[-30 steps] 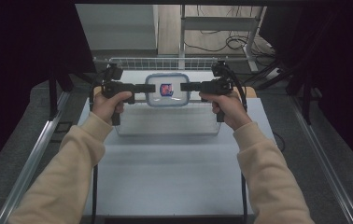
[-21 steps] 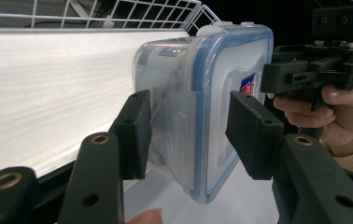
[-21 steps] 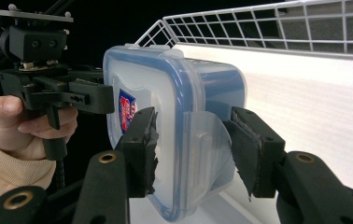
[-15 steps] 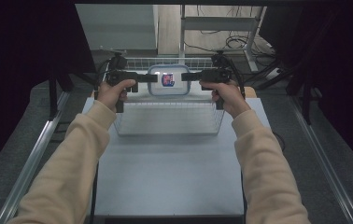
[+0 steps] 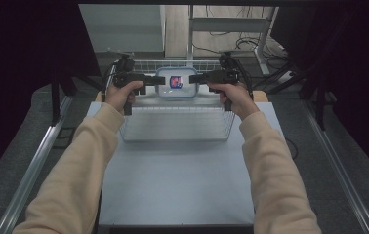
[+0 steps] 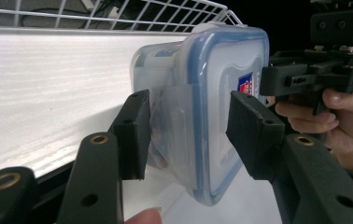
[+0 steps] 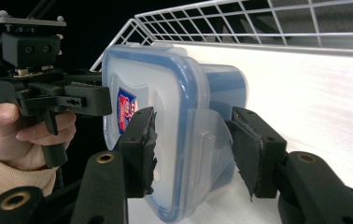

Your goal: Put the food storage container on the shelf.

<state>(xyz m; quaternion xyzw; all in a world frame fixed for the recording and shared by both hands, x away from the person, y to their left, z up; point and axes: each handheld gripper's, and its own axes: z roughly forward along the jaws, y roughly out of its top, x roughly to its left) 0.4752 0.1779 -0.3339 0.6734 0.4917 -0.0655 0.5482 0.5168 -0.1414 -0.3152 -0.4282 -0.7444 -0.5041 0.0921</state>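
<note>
So I've carried the lidded container (image 5: 176, 83) from over the near wire basket (image 5: 175, 122) toward the far one (image 5: 173, 63), left gripper (image 5: 152, 81) and right gripper (image 5: 197, 78) clamped on its ends, ready to lower in.

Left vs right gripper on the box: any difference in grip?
The left gripper clamps the box at its left end, the right gripper at its right end. The right gripper's pads look torn; the left gripper's pads look intact. Both are shut on the box above the basket.
</note>
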